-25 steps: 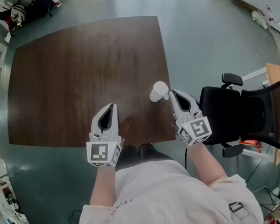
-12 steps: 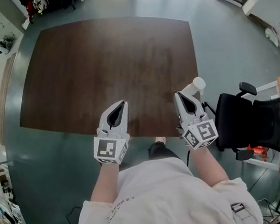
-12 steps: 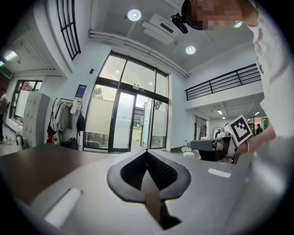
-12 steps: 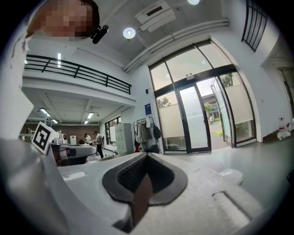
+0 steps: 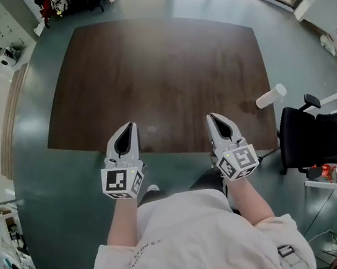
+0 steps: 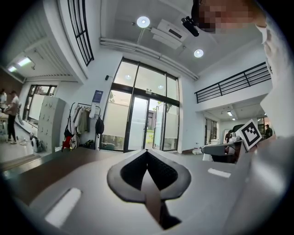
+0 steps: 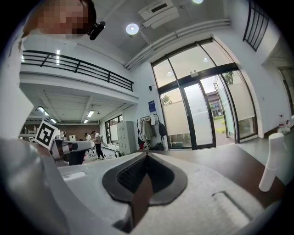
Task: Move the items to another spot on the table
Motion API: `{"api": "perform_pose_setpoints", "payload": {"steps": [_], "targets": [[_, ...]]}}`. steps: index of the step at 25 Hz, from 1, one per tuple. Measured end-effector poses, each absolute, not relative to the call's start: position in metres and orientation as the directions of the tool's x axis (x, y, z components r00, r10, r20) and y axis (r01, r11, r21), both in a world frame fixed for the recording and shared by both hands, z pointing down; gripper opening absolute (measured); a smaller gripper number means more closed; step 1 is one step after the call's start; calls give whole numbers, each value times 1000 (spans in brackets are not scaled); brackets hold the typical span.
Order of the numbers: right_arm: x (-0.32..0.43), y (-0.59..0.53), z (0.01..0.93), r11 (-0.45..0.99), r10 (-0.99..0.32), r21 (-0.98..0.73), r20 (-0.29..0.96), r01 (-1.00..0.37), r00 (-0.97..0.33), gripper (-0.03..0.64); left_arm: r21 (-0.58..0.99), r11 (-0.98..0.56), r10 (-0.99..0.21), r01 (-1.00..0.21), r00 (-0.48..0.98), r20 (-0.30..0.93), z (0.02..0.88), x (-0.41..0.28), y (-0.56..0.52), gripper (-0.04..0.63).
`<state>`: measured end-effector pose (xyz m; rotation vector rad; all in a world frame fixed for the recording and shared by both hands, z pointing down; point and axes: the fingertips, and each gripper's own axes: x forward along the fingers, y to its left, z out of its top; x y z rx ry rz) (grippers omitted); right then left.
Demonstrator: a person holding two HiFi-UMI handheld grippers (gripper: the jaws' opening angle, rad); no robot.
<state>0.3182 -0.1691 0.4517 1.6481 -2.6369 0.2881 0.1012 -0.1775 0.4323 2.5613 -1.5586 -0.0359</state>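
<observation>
Since a second ago the right tongs (image 5: 210,117) have drawn back from the white bottle (image 5: 271,96). It now stands alone at the right edge of the bench (image 5: 147,66), close to the near right corner. Both tongs hover at the near edge, well apart, the left tongs (image 5: 131,126) and the right alike pressed together with nothing between them.

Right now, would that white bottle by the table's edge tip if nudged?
Probably: the white bottle stands tall and narrow, so a high push would likely topple it. Near the table edge, it could fall off. Its round body might then roll.
</observation>
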Motion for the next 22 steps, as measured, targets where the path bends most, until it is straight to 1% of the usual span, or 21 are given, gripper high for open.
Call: {"api": "perform_pose_setpoints", "payload": {"steps": [6,9,14,18,22], "targets": [[256,-147,444,341,-929,-109,115,-934,-353,-8,131,-528,-843,-839,537,38,420,35,-160,17],[233,-133,443,332,-930,-97,132,-938,-343,-8,157,-539,-833,-828,551,49,423,17,-153,17],[231,-108,447,299,-934,-104,173,-948,-314,-8,181,-582,-797,-793,600,67,432,23,-127,17],[221,-85,450,303,-929,-118,185,-946,-321,-8,203,-584,-790,-786,608,81,440,22,-105,17],[217,-60,452,307,-927,-113,190,-945,-324,-8,197,-620,-760,-760,644,92,445,36,-81,17]]}}
